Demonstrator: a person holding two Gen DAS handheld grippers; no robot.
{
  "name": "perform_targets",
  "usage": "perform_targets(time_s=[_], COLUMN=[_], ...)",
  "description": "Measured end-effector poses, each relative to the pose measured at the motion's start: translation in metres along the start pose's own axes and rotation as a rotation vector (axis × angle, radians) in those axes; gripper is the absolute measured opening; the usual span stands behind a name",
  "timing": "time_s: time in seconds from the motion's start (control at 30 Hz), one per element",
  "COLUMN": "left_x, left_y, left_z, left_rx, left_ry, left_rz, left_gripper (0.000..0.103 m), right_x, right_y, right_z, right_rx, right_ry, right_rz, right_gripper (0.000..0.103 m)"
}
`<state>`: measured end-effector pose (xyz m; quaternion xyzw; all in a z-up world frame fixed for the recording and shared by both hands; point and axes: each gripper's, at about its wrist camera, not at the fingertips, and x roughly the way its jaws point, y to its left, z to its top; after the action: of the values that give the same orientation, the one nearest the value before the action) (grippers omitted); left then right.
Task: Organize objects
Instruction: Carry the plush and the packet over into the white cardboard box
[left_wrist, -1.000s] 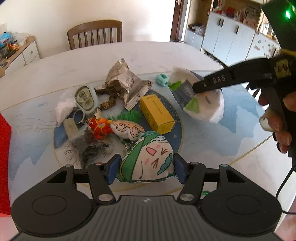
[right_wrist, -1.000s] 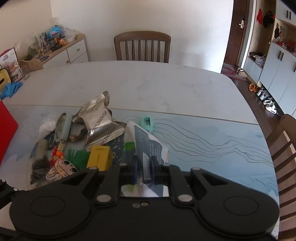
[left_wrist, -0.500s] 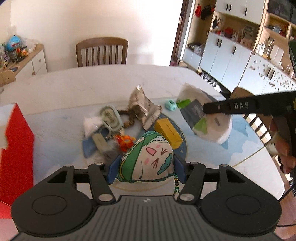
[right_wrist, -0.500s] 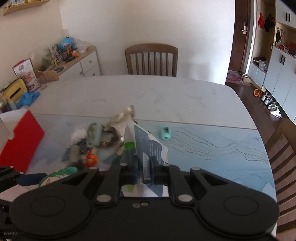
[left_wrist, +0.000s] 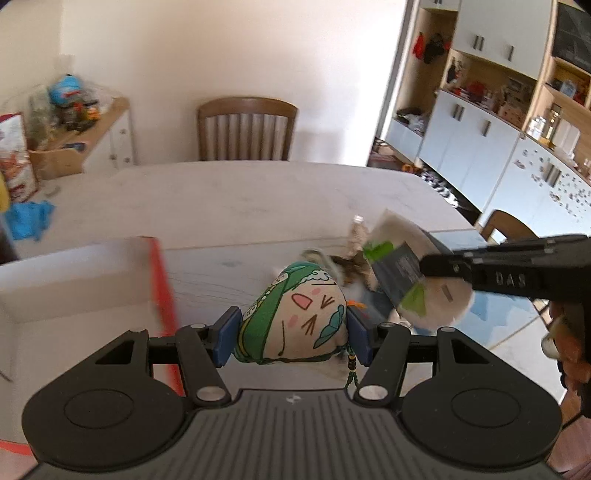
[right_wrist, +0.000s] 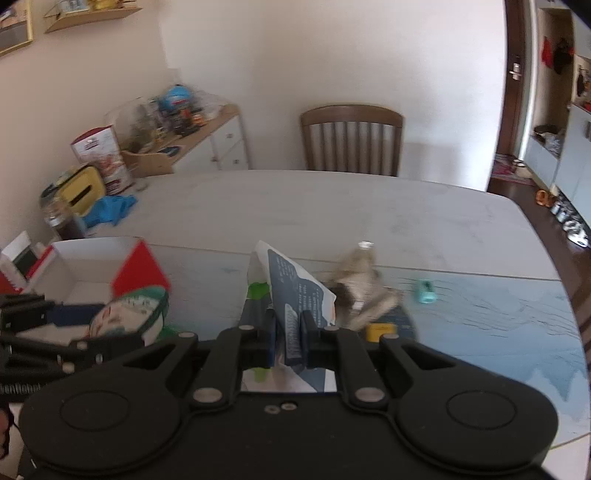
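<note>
Pale table (right_wrist: 332, 206), wooden chair (right_wrist: 351, 136), left hand-held gripper (left_wrist: 291, 332) clamping plush (left_wrist: 295, 314), right hand-held gripper (right_wrist: 288, 332) pinching packet (right_wrist: 295, 291)

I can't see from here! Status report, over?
Left hand-held gripper shut on plush. Right hand-held gripper shut on packet. Box open, nothing blocking.

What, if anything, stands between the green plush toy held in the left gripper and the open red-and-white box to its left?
Nothing visible does. The left gripper is shut on the green plush toy, held above the table. The red-and-white box lies open just beside it, its visible inside bare, and only the red wall edge lies between.
</note>
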<state>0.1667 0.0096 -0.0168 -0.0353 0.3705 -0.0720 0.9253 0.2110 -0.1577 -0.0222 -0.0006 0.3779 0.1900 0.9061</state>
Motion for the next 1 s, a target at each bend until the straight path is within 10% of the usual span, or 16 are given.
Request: perform_targets(time_s=[1.0], left_x=[-0.001], left_y=[0.229], left_z=[-0.002], left_rx=[-0.075], left_ry=[0.065], left_rz=[0.319], left_gripper=[0.060], right_x=[0.114], right_y=[0.230], right_z=[0.043], right_rx=[-0.277], right_ry=[0.069], right_rz=[0.163], right_gripper=[0.011])
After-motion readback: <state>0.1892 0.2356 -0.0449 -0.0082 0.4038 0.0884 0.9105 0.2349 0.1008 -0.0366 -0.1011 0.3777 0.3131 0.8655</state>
